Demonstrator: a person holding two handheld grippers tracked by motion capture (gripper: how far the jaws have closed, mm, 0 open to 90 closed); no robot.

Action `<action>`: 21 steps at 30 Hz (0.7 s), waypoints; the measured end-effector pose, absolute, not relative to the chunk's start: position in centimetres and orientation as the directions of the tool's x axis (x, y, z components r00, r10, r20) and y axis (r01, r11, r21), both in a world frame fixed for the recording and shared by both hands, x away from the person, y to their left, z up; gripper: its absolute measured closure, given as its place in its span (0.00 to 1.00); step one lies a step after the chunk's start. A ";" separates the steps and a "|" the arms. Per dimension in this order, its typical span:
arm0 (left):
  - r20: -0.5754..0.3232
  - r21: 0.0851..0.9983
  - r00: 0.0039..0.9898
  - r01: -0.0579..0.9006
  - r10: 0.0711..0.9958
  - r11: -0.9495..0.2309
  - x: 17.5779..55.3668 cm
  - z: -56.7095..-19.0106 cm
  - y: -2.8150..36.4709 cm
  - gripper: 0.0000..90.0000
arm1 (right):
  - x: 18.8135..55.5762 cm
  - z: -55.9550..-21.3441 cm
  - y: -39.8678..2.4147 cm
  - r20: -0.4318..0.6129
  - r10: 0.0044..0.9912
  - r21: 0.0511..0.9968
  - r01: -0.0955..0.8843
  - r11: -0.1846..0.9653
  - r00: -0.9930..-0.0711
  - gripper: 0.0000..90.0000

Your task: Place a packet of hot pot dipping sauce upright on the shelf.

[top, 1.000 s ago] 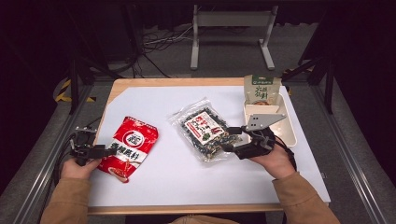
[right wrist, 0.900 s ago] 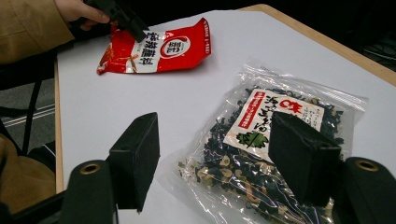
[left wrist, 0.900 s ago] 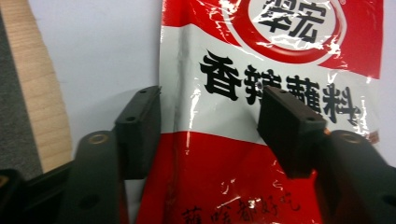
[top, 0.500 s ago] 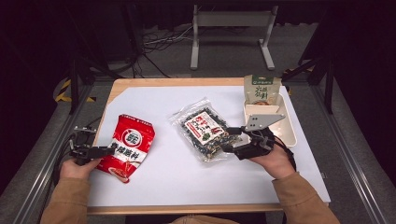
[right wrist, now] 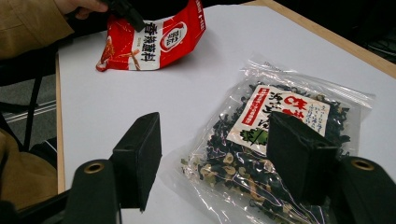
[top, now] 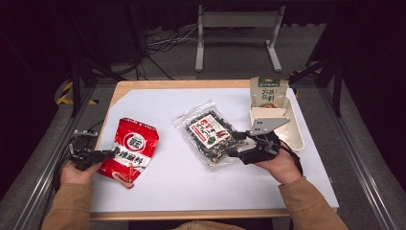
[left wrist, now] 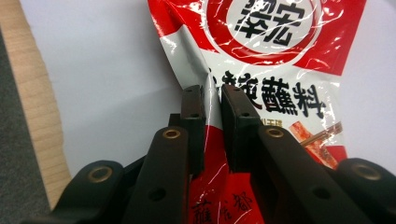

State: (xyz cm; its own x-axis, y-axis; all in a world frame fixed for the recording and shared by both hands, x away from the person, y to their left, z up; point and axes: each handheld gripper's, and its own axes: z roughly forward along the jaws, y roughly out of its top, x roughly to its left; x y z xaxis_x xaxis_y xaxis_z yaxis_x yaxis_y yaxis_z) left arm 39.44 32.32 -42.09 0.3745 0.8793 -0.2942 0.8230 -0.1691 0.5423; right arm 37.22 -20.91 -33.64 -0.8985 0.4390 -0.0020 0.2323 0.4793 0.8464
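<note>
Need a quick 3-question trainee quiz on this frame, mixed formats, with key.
1. True or false: the left tool has its jaws pinched on an edge of the red sauce packet.
2. What does the clear bag by the right tool contain? A) dark dried bits B) white rice C) red candies
3. Fill in: the green-topped pouch stands at the far end of the cream ____.

Key: 1 true; 2 A; 3 tray.
</note>
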 end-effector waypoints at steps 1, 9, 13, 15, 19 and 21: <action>-0.296 0.557 0.376 0.815 0.878 -0.161 39.2 -41.8 32.4 0.90 | 37.2 -33.7 -20.9 -0.001 0.438 0.846 0.233 0.479 -0.899 0.40; -0.276 0.647 0.413 0.747 0.868 -0.150 37.8 -39.9 32.0 0.91 | 37.1 -33.7 -20.5 0.006 0.432 0.844 0.236 0.481 -0.902 0.42; -0.250 0.681 0.437 0.714 0.864 -0.164 37.2 -39.1 31.2 0.91 | 37.0 -33.8 -20.0 0.009 0.424 0.843 0.235 0.484 -0.905 0.43; -0.241 0.699 0.442 0.697 0.864 -0.161 36.9 -38.6 30.9 0.91 | 36.9 -33.8 -19.8 0.010 0.422 0.841 0.236 0.487 -0.907 0.44; -0.229 0.738 0.472 0.655 0.852 -0.164 36.1 -37.5 29.9 0.91 | 36.8 -34.1 -19.0 0.014 0.411 0.840 0.234 0.490 -0.911 0.44; -0.221 0.757 0.484 0.632 0.847 -0.163 35.8 -37.0 29.4 0.91 | 36.7 -34.2 -18.7 0.015 0.407 0.840 0.232 0.491 -0.914 0.44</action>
State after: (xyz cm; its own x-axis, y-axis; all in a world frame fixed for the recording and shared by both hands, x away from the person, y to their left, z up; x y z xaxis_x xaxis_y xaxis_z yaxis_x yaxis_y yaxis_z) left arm 35.77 29.39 -36.95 0.4838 0.8467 -0.2214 0.6323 -0.1634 0.7573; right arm 36.71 -18.67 -34.20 -0.9135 0.4066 0.0147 0.2320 0.4910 0.8397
